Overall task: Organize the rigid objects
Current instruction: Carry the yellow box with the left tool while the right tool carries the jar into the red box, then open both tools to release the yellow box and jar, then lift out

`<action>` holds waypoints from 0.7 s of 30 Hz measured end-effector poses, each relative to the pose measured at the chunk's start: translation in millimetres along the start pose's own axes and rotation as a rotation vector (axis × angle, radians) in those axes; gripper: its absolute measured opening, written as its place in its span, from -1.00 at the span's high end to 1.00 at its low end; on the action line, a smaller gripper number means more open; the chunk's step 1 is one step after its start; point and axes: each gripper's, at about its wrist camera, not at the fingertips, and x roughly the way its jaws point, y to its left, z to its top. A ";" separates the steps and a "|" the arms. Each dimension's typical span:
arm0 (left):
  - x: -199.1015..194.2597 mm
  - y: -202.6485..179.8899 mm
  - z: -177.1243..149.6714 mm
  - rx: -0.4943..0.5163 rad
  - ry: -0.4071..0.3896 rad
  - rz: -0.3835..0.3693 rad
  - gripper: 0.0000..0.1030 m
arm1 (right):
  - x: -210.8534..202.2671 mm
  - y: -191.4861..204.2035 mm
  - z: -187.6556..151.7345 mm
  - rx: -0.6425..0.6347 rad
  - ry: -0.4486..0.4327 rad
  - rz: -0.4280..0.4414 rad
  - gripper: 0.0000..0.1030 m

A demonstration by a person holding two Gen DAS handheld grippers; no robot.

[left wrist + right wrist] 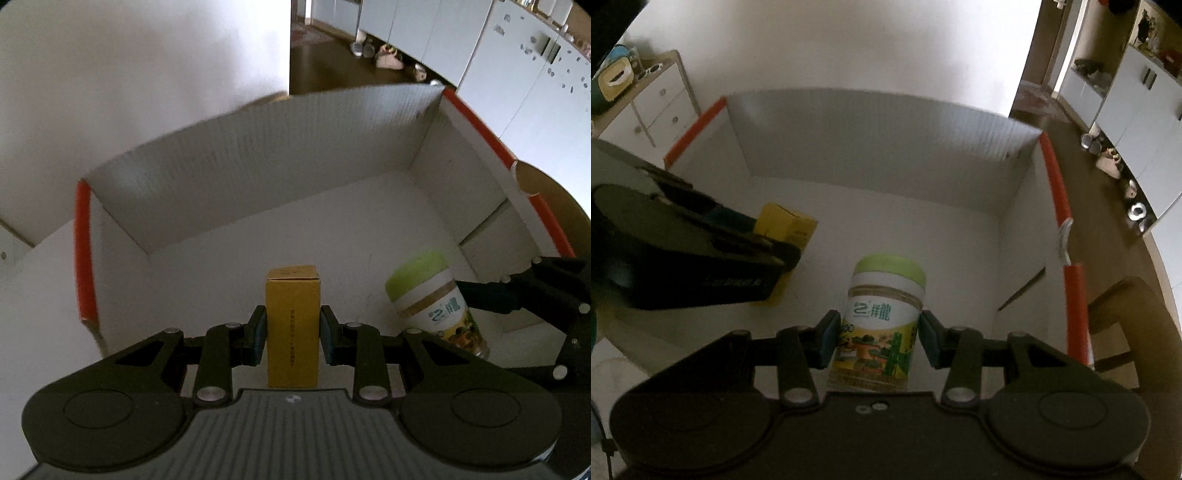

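Left wrist: hand-held gripper (pixel 292 332) steeply downward

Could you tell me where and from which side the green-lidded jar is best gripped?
Grip the green-lidded jar across its round labelled body, below the lid, coming in from its base end as the right gripper does now. The straight sides give the fingers flat contact; the lid looks wider and rounded, so probably a poorer hold. This also keeps clear of the yellow box.

A home, white cabinet fronts (pixel 424 33) lining a brown floor, shoes (pixel 362 48) lying about, white drawer unit (pixel 661 107) standing by the wall
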 end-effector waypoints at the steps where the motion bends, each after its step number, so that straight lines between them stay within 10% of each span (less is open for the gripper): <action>1: 2.5 0.3 0.6 -0.001 0.004 0.000 0.44 | 1.4 0.2 -0.2 -0.001 0.006 -0.008 0.13; 21: 13.4 6.6 12.5 -0.025 0.042 -0.017 0.30 | 11.7 -9.8 8.6 0.058 0.056 -0.019 0.10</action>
